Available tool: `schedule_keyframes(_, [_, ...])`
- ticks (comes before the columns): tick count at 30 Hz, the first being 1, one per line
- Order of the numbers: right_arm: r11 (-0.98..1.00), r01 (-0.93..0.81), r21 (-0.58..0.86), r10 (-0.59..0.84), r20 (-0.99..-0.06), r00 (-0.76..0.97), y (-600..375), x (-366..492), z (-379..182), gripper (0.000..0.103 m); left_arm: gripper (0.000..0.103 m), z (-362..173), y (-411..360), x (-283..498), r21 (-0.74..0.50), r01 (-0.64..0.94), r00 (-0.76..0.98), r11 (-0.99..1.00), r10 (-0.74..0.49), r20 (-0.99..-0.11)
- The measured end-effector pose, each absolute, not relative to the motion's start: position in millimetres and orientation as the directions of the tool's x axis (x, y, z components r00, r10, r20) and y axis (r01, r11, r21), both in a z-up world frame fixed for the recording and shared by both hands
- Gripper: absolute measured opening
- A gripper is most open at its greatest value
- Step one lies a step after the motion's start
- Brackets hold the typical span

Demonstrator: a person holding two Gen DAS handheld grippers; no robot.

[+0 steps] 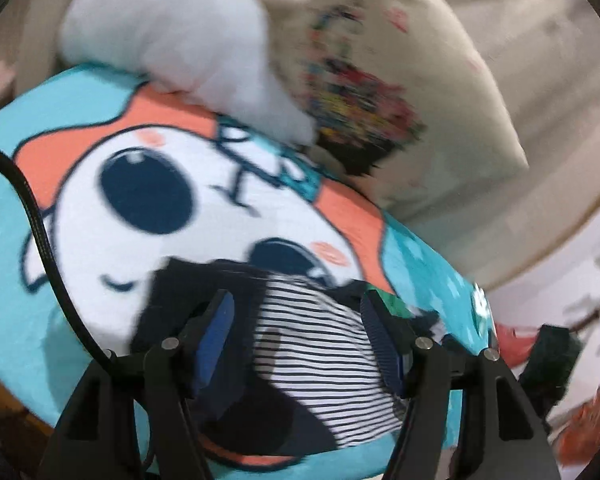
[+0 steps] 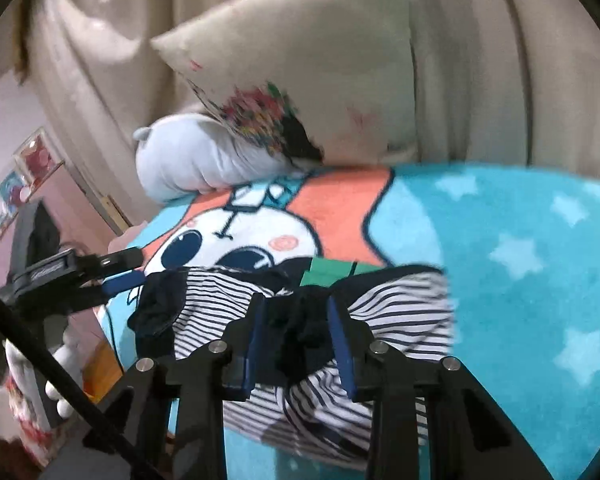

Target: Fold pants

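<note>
Small striped pants (image 1: pixel 320 356) with navy trim lie bunched on a turquoise cartoon blanket (image 1: pixel 28 320). My left gripper (image 1: pixel 298 308) is open just above them, its fingers on either side of the striped cloth. In the right wrist view the pants (image 2: pixel 400 308) spread across the blanket (image 2: pixel 520 240). My right gripper (image 2: pixel 298 312) has its blue pads either side of the navy waistband bunch (image 2: pixel 300 340); the pads stand apart and I cannot tell whether they grip it. The left gripper (image 2: pixel 128 270) shows at the left, at the pants' far end.
A cream pillow with a colourful print (image 2: pixel 300 80) and a white plush toy (image 2: pixel 188 160) lie at the head of the bed. Cream curtains (image 2: pixel 500 60) hang behind. A green patch (image 2: pixel 328 272) shows by the pants. A pink wall and shelves (image 2: pixel 28 168) are at left.
</note>
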State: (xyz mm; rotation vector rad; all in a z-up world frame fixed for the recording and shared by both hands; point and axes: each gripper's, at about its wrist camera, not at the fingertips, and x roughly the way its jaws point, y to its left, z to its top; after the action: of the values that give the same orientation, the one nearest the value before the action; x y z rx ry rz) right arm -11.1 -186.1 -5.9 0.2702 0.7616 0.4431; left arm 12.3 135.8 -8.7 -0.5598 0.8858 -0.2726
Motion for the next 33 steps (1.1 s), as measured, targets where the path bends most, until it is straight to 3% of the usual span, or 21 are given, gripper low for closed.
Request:
schedule_keyframes(4, [0.884, -0.233, 0.405, 0.462, -0.687, 0.561, -167.4, 16.9, -45.5, 0.034, 0.064, -24.2, 167.9, 5.7, -0.589, -0.089, 0.627, 0.803, -0.414, -0.659])
schedule_keyframes(9, [0.893, -0.240, 0.381, 0.442, -0.638, 0.630, -161.2, 1.6, -23.4, 0.035, 0.065, -43.2, 198.8, 4.7, -0.625, -0.146, 0.628, 0.767, -0.417, -0.657])
schedule_keyframes(13, [0.859, -0.401, 0.320, 0.512, -0.575, 0.638, -120.4, -22.2, 0.9, 0.064, 0.065, -59.2, 198.4, 14.0, -0.667, -0.140, 0.601, 0.732, -0.473, -0.645])
schedule_keyframes(16, [0.802, -0.538, 0.261, 0.567, -0.615, 0.547, -64.2, -29.2, -11.3, 0.065, 0.066, -65.5, 196.3, 20.2, -0.700, -0.124, 0.576, 0.704, -0.523, -0.628])
schedule_keyframes(18, [0.786, -0.583, 0.204, 0.557, -0.643, 0.526, -38.8, -32.6, -21.4, 0.065, 0.074, -67.1, 195.0, 25.3, -0.718, -0.106, 0.568, 0.688, -0.550, -0.612])
schedule_keyframes(23, [0.726, -0.676, 0.130, 0.552, -0.697, 0.458, 19.8, -31.7, -48.7, 0.065, 0.075, -75.4, 192.4, 33.5, -0.743, -0.076, 0.528, 0.665, -0.605, -0.596])
schedule_keyframes(25, [0.731, -0.678, 0.072, 0.522, -0.698, 0.489, 32.2, -33.4, -54.4, 0.065, 0.062, -74.9, 192.6, 32.2, -0.738, -0.062, 0.526, 0.671, -0.607, -0.596])
schedule_keyframes(26, [0.744, -0.668, 0.022, 0.490, -0.697, 0.523, 38.5, -33.0, -58.5, 0.064, 0.050, -75.4, 192.7, 32.4, -0.730, -0.062, 0.521, 0.680, -0.603, -0.605])
schedule_keyframes(28, [0.761, -0.649, 0.000, 0.465, -0.697, 0.546, 39.3, -31.9, -60.4, 0.034, 0.038, -76.4, 195.4, 31.7, -0.734, -0.073, 0.518, 0.675, -0.603, -0.607])
schedule_keyframes(30, [0.768, -0.638, 0.050, 0.493, -0.682, 0.541, 33.3, -28.6, -57.3, 0.027, 0.028, -70.7, 195.4, 28.9, -0.734, -0.062, 0.528, 0.676, -0.602, -0.599])
schedule_keyframes(33, [0.775, -0.623, 0.106, 0.529, -0.648, 0.548, 19.7, -29.8, -45.7, 0.021, 0.025, -54.7, 188.6, 24.1, -0.728, -0.032, 0.545, 0.685, -0.599, -0.587])
